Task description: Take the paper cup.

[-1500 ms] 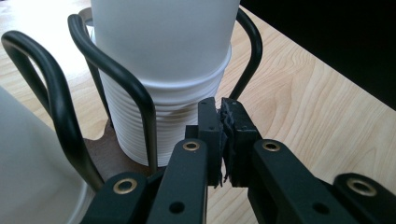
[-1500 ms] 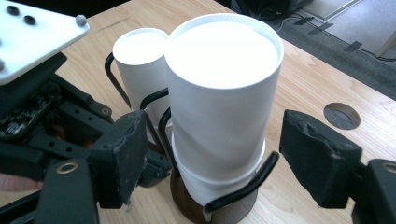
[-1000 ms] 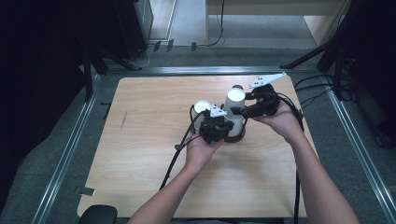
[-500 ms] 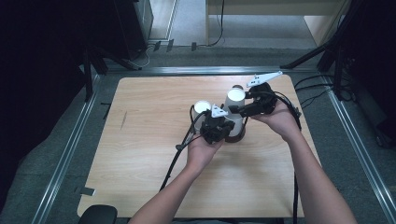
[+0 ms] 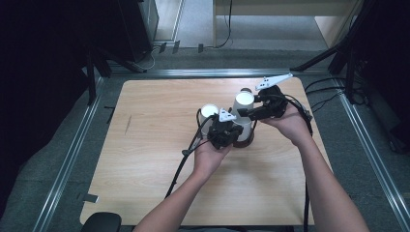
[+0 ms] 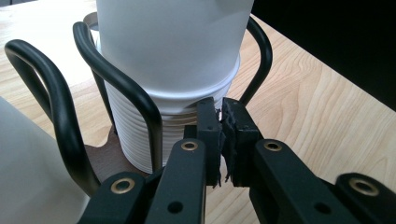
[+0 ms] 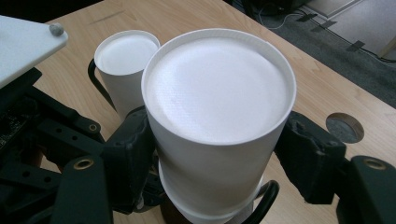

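A pale wooden table point(image 5: 154, 164) sits inside a metal frame point(image 5: 67, 159), with grey floor point(image 5: 193, 19) beyond.

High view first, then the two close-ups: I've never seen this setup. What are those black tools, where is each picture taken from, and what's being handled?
No robot here: a person holds a hand-operated gripper in each hand. The high view looks down on a wooden table from above the person's side. Each of the other two pictures comes from a camera riding on one gripper, looking along its two black fingers.

On the table stands a black wire holder with white paper cups stacked upside down in it, and a second stack beside it.

The right gripper has just been closing on the top cup, and its fingers now sit against the cup's two sides. The left gripper is shut, low against the stack. Whether it pinches anything, I cannot tell.
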Tool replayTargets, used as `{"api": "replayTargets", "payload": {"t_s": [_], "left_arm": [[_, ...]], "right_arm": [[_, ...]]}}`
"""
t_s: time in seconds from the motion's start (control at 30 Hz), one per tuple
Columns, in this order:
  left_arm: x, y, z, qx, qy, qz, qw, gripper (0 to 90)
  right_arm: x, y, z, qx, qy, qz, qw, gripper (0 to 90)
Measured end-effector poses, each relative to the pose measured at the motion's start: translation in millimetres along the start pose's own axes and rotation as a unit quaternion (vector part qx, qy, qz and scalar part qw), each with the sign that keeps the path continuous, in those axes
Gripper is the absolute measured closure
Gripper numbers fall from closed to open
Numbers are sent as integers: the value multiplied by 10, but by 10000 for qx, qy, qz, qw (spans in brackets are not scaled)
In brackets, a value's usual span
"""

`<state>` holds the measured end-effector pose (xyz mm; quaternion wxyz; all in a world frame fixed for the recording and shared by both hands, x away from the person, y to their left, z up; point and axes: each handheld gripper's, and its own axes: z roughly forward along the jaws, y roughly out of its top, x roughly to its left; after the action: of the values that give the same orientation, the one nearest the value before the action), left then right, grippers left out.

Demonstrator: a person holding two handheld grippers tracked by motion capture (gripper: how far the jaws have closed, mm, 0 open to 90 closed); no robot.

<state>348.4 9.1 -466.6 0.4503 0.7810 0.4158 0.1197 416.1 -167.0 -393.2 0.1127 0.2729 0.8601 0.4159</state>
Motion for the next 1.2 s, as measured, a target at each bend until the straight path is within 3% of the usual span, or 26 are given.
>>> {"api": "replayTargets", "payload": {"t_s": [0.27, 1.2], "left_arm": [[9, 0, 6, -6, -95, -145, 9998, 853], [1, 0, 15, -21, -133, -157, 9998, 832]], "right_arm": [[-10, 27, -37, -32, 22, -40, 10000, 318], [-5, 298, -353, -133, 122, -67, 9998, 325]]}}
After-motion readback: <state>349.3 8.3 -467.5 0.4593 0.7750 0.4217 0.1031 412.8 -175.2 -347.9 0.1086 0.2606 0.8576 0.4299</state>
